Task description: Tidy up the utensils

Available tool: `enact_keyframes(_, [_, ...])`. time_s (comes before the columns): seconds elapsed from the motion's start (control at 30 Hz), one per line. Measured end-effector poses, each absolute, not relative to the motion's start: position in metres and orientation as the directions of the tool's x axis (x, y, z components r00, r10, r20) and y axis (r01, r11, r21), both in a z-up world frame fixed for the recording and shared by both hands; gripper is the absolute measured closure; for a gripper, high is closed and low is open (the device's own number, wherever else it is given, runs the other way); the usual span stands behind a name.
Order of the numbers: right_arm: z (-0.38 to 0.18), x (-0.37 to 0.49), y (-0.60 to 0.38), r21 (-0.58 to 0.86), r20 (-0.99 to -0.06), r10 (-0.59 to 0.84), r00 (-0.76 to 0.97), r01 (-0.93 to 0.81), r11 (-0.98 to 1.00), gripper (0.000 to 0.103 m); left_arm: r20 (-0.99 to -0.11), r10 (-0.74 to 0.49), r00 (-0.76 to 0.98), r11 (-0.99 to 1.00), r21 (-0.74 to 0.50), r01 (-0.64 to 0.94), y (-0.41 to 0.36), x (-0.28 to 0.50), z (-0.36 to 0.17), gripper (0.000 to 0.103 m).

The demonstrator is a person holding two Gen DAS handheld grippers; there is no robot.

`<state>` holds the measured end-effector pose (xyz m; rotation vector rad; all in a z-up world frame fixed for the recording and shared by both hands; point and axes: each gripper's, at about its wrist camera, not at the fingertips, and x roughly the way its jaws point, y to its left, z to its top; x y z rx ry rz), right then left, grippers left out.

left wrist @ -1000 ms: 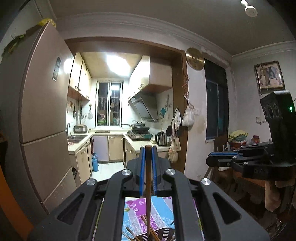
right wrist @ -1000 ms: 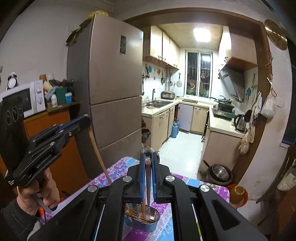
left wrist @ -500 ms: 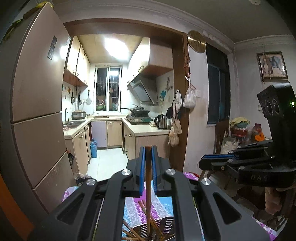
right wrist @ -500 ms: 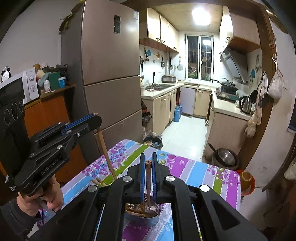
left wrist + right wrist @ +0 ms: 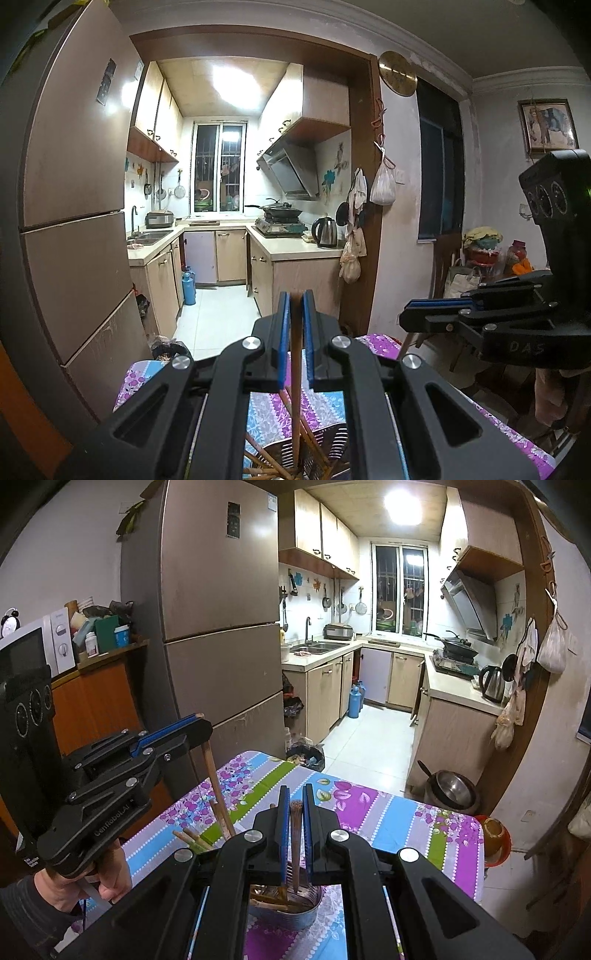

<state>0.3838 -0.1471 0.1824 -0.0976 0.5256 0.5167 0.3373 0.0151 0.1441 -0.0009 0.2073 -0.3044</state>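
Note:
My left gripper (image 5: 294,299) is shut on a brown wooden chopstick (image 5: 295,387) that hangs down into a perforated metal utensil holder (image 5: 325,452) with several chopsticks in it. My right gripper (image 5: 294,794) is shut on another chopstick (image 5: 296,834), held upright over the round metal holder (image 5: 291,910). In the right wrist view the left gripper (image 5: 192,725) sits to the left with its chopstick (image 5: 216,786) slanting down to the holder. In the left wrist view the right gripper (image 5: 410,312) is at the right.
The holder stands on a table with a purple, blue and green floral cloth (image 5: 388,812). A tall fridge (image 5: 221,627) stands left of the table. A metal pot (image 5: 452,788) sits on the floor by the counter. The kitchen lies beyond.
Both grippers have tilted and sunk towards the table with their chopsticks. More of the cloth and the holder show now. Both stay shut.

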Motion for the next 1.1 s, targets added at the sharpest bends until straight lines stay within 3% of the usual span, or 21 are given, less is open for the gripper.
enact_keyframes(0.13, [0.183, 0.382, -0.148, 0.04, -0.497, 0.446, 0.744, -0.494, 0.868, 0.095, -0.206, -0.287, 0.936, 0.957, -0.031, 0.287, 0.016, 0.338, 0.146, 0.094])
enact_keyframes(0.5, [0.195, 0.359, -0.16, 0.041, -0.456, 0.451, 0.767, -0.488, 0.872, 0.095, -0.15, -0.246, 0.958, 0.969, -0.017, 0.246, 0.023, 0.313, 0.164, 0.059])
enact_keyframes(0.6, [0.202, 0.336, -0.163, 0.038, -0.408, 0.469, 0.784, -0.498, 0.866, 0.094, -0.122, -0.229, 0.966, 0.973, -0.007, 0.23, 0.029, 0.295, 0.171, 0.052])
enact_keyframes(0.67, [0.206, 0.318, -0.166, 0.04, -0.363, 0.48, 0.799, -0.501, 0.864, 0.075, -0.104, -0.217, 0.971, 0.976, 0.0, 0.218, 0.032, 0.281, 0.174, 0.041])
enact_keyframes(0.7, [0.207, 0.31, -0.168, 0.039, -0.341, 0.482, 0.807, -0.5, 0.865, 0.061, -0.09, -0.205, 0.975, 0.978, 0.007, 0.207, 0.035, 0.271, 0.174, 0.038])
enact_keyframes(0.83, [0.208, 0.261, -0.176, 0.02, -0.231, 0.478, 0.847, -0.487, 0.873, 0.032, -0.026, -0.149, 0.989, 0.988, 0.032, 0.149, 0.043, 0.232, 0.174, 0.015])
enact_keyframes(0.93, [0.204, 0.222, -0.181, 0.001, -0.155, 0.467, 0.871, -0.473, 0.881, 0.019, 0.025, -0.108, 0.994, 0.993, 0.046, 0.107, 0.049, 0.198, 0.17, 0.006])
enact_keyframes(1.03, [0.195, 0.192, -0.188, 0.011, -0.099, 0.449, 0.888, -0.45, 0.893, 0.006, 0.061, -0.077, 0.995, 0.996, 0.051, 0.074, 0.054, 0.164, 0.162, 0.006])
enact_keyframes(1.1, [0.186, 0.171, -0.191, 0.003, -0.066, 0.423, 0.904, -0.423, 0.906, 0.005, 0.074, -0.074, 0.995, 0.996, 0.053, 0.07, 0.055, 0.147, 0.156, 0.006])
